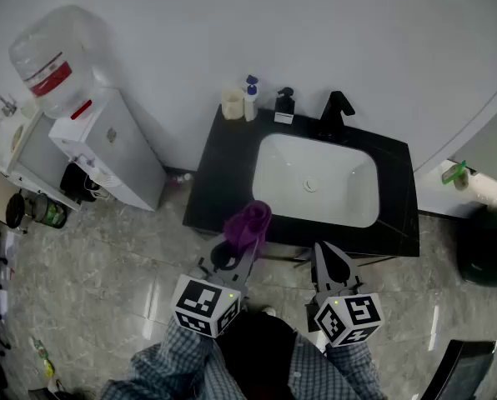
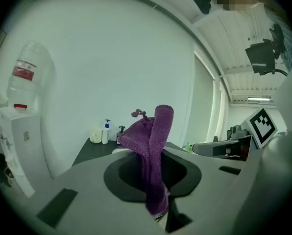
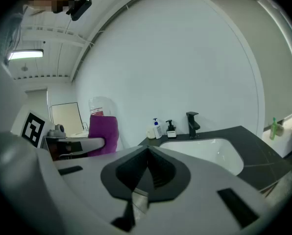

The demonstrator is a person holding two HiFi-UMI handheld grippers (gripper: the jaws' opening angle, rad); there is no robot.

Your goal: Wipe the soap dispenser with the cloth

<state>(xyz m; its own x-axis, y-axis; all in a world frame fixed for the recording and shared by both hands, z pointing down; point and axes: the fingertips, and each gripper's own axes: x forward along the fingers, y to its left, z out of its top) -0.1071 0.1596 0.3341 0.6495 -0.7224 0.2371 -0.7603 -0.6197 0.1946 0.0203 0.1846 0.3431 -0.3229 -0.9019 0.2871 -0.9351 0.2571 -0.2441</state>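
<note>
A white wall point(image 1: 332, 23) and a grey marbled tile floor point(image 1: 123, 257) frame the scene. At your ten o'clock stands a white water cooler point(image 1: 107, 144) with a clear bottle point(image 1: 52, 61) on top. Straight ahead, against the wall, is a black bench point(image 1: 211, 186) with a white sink basin point(image 1: 315, 177) set into it.

Along the bench's far edge, from the left, stand a cream cup point(image 1: 232, 102), a white bottle with a blue pump point(image 1: 250, 98), the small soap dispenser point(image 1: 284, 105) with a black pump, and a black faucet point(image 1: 336, 111).

Your left tool point(image 1: 234, 255) is clamped on the purple cloth point(image 1: 248, 223), which stands up out of its jaws and folds over above the bench's near edge. The soap dispenser is at about one o'clock from this tool, well apart, across the bench.

Your right tool point(image 1: 330, 255) is clenched with nothing between its jaws. It hangs at the bench's near edge, and the soap dispenser is at its eleven o'clock, beyond the basin.
</note>
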